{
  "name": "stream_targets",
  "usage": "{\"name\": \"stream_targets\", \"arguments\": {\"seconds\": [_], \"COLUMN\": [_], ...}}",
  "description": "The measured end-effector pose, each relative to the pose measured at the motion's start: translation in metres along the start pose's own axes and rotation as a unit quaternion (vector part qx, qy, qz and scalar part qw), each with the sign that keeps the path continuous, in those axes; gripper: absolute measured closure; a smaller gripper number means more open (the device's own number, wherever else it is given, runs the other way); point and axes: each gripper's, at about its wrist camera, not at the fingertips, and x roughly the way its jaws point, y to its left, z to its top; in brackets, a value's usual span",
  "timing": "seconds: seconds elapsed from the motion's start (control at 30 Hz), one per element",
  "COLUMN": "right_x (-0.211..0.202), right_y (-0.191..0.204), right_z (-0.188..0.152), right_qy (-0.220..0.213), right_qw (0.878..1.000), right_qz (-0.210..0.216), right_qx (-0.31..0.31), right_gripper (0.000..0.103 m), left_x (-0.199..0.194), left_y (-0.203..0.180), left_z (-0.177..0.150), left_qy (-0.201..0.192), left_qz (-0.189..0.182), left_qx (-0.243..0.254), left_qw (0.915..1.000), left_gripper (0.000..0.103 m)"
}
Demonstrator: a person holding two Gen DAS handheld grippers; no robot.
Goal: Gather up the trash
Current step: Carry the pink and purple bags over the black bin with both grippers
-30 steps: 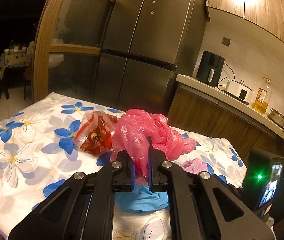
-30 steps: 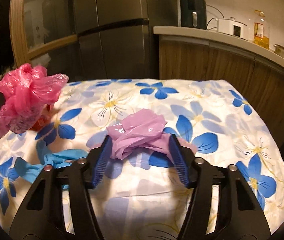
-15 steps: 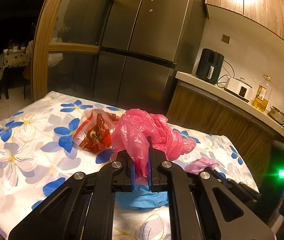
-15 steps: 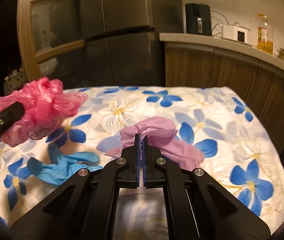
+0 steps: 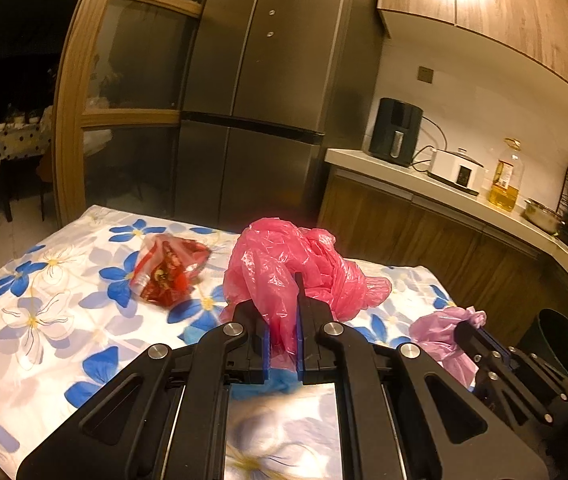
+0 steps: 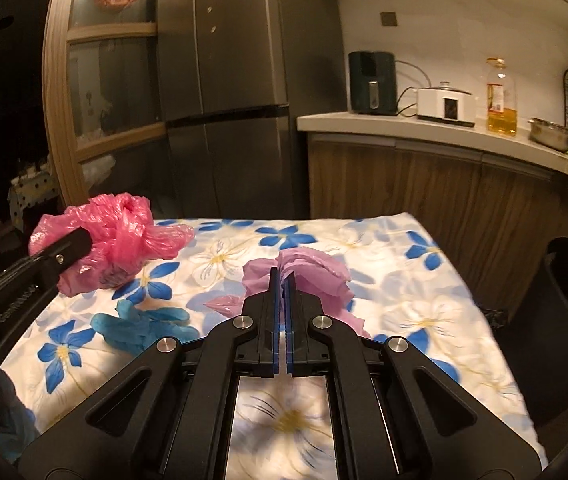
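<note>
Trash: pink bag [image 5: 284, 268] is clamped in left gripper [image 5: 283, 344] above table [image 6: 424, 312] | lilac bag [image 6: 308, 276], straddled a second ago, is now pinched by right gripper [image 6: 282, 320]; lifted | bin [image 6: 564, 320] judged next

You can't really read any words here. The left gripper [image 6: 60, 254] has small raised letters on its black arm, but they are too blurry to make out. The oil bottle [image 6: 501, 98] has a label, too small to read.
</note>
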Motion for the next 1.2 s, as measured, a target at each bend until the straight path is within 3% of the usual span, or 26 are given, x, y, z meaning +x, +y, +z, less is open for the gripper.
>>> {"name": "stream_targets", "arguments": {"seconds": [0.57, 1.2], "right_x": [-0.078, -0.136], "right_y": [-0.098, -0.234], "right_z": [-0.005, -0.009], "right_qy": [-0.047, -0.076], "right_qw": [0.995, 0.972], "right_qz": [-0.081, -0.206], "right_qx": [0.039, 0.088], "right_gripper": [0.101, 0.101], "left_x": [-0.029, -0.031], "left_y": [-0.115, -0.276], "left_z": [-0.012, -0.035], "left_qy": [-0.002, 0.016], "left_qz": [-0.085, -0.22], "left_qx": [0.063, 0.135], "left_qw": [0.9944, 0.966], "left_gripper": [0.094, 0.094]}}
